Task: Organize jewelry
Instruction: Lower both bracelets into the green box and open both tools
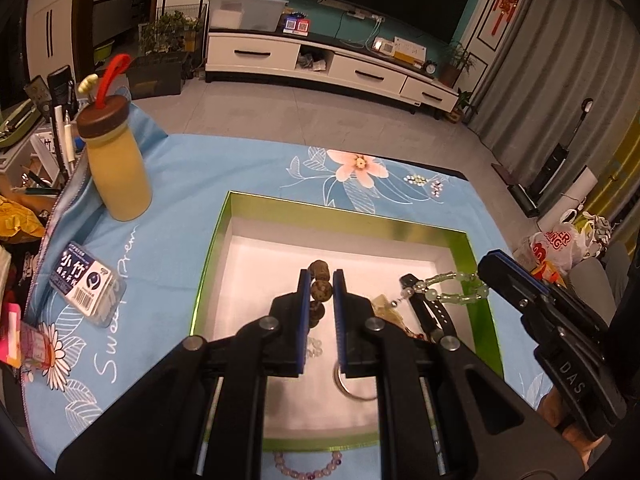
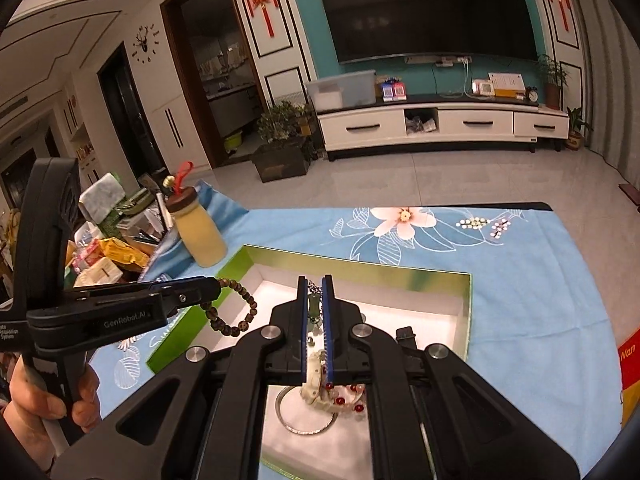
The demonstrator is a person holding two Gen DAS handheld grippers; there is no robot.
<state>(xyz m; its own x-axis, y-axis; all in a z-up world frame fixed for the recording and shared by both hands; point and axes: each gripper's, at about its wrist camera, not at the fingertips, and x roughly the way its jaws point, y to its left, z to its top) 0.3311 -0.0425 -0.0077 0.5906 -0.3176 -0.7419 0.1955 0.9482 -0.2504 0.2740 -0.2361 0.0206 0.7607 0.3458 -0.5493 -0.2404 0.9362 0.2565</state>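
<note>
The task is midway: the left gripper (image 1: pixel 320 280) jaws are clamped on brown beads (image 2: pixel 232 312) and the right gripper (image 2: pixel 316 296) on green beads (image 1: pixel 452 292), both over the box (image 1: pixel 212 256), where a ring (image 2: pixel 296 420) and watch (image 1: pixel 432 312) lie, while pink beads (image 1: pixel 304 470) wait on the counter at 6 o'clock.

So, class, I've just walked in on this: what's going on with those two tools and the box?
A person is sorting jewelry with a hand-held gripper in each hand. The left hand-held gripper is shut on a brown wooden bead bracelet, and the right hand-held gripper is shut on a pale green bead strand. Both are held over the open green-rimmed box on the blue floral cloth. A metal ring and a black strap already lie inside.
</note>
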